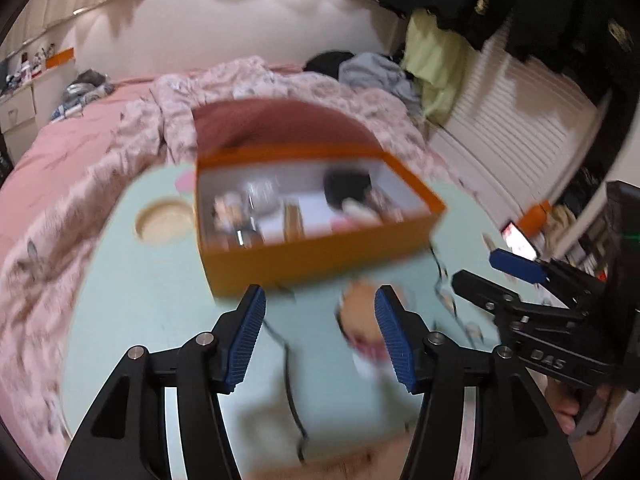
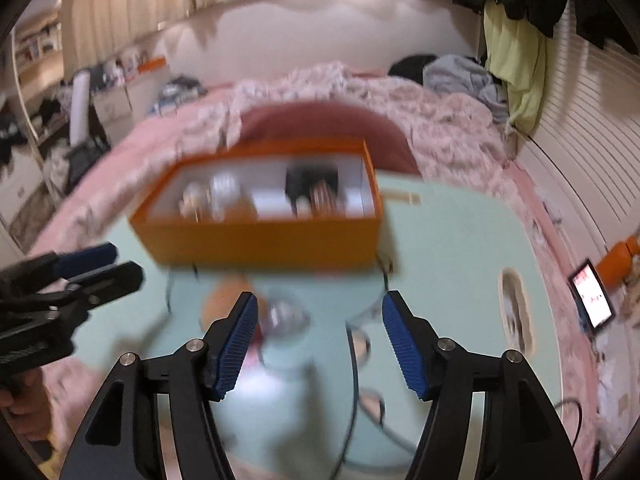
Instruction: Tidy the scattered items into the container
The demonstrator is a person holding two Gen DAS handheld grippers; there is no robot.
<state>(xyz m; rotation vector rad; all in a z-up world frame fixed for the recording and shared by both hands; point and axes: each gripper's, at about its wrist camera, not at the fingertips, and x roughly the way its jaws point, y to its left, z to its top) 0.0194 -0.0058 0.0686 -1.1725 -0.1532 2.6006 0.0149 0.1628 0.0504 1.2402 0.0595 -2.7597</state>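
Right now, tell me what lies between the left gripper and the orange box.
Left wrist view: bare pale-green tray top between left gripper and orange box, crossed by a thin dark cable.

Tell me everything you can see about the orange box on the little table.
The orange box is a shallow rectangular box, cardboard by its look, with orange outer walls and a pale lining. It has no lid on and sits flat on the mint-green table that stands on the bed. Inside lie several small items, one dark, the rest too blurred to name. Neither gripper touches it. A thin dark cable runs over the table in front of it.
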